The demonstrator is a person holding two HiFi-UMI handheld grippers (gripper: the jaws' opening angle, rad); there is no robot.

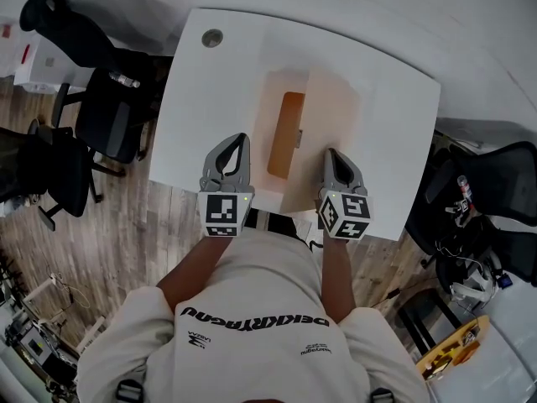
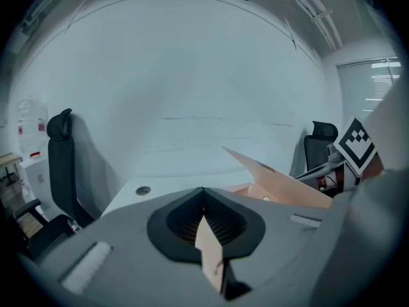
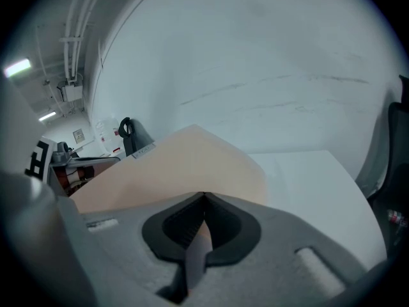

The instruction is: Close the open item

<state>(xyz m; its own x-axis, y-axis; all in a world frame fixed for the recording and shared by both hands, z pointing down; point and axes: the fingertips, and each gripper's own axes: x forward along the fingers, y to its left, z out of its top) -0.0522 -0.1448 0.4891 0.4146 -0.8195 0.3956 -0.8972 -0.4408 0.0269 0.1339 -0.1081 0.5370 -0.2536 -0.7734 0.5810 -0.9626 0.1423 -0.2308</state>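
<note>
Left hand-held gripper [image 1: 240, 145] has its jaws pressed together on a thin tan edge that reads as the left flap [image 2: 209, 251] of the cardboard box [image 1: 288, 128]. The right hand-held gripper [image 1: 331, 156] is likewise clamped on the near edge of the right flap [image 1: 332, 124], which rises broad and slanted just beyond its jaws in the right gripper view. The box sits in the middle of the white desk [image 1: 210, 91], straight in front of the person, its top open with a dark orange gap showing between the two flaps. Taking one flap in each tool, at the near ends, seems meant to let both be swung inward over the gap without the box sliding, since each side steadies the other. In the left gripper view the right flap stands up at an angle, so closing looks barely begun. Next move, as I judge it: fold one flap down first, then the other over it
</note>
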